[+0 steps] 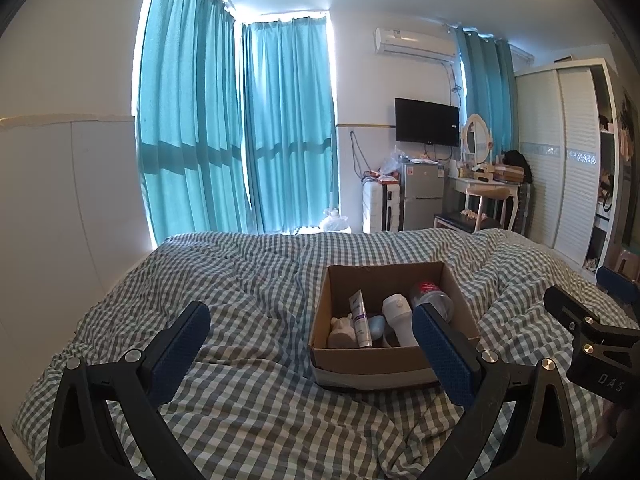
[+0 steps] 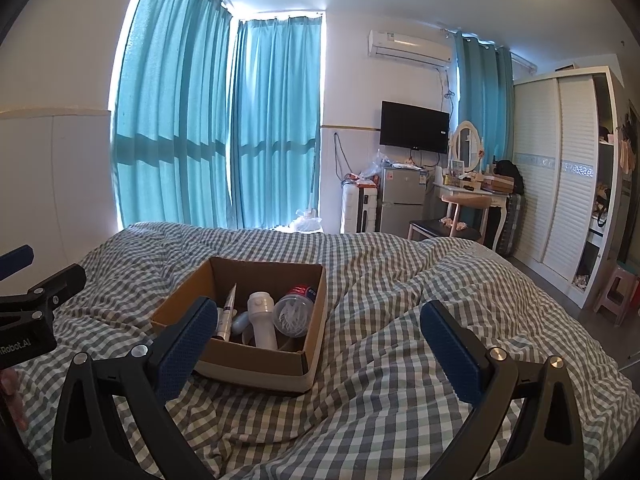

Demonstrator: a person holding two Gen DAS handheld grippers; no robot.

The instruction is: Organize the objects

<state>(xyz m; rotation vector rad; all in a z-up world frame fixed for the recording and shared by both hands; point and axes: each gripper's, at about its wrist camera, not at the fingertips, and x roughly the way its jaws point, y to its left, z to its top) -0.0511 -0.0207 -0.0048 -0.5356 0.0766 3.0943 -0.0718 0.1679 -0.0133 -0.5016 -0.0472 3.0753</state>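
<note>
So here's the setup: a cardboard box (image 1: 394, 360) sits on the checked duvet (image 1: 248, 280), right of centre in the left wrist view and left of centre in the right wrist view. It already has stuff in it: a white tube with a purple band (image 1: 359, 318), a white bottle (image 1: 398, 316) lying down, a clear jar with a red label (image 2: 296, 308), a small whitish figurine (image 1: 342, 332) in the near left corner, and something pale blue (image 1: 376, 327) I can't make out.

Both tongs are spread wide with nothing in them. The left gripper (image 1: 312, 344) hovers low over the bedding just in front of the box, its right pad overlapping the box's near right corner in the picture. The right gripper (image 2: 316, 344) hangs over the duvet with its left pad across the box's near left edge.

My guess: everything's boxed, since I see nothing loose on the bed. If something still needs straightening, I'd come in from above, pinch one item at its middle, and keep the other tong off the thin cardboard wall so the box doesn't slide on soft bedding.
</note>
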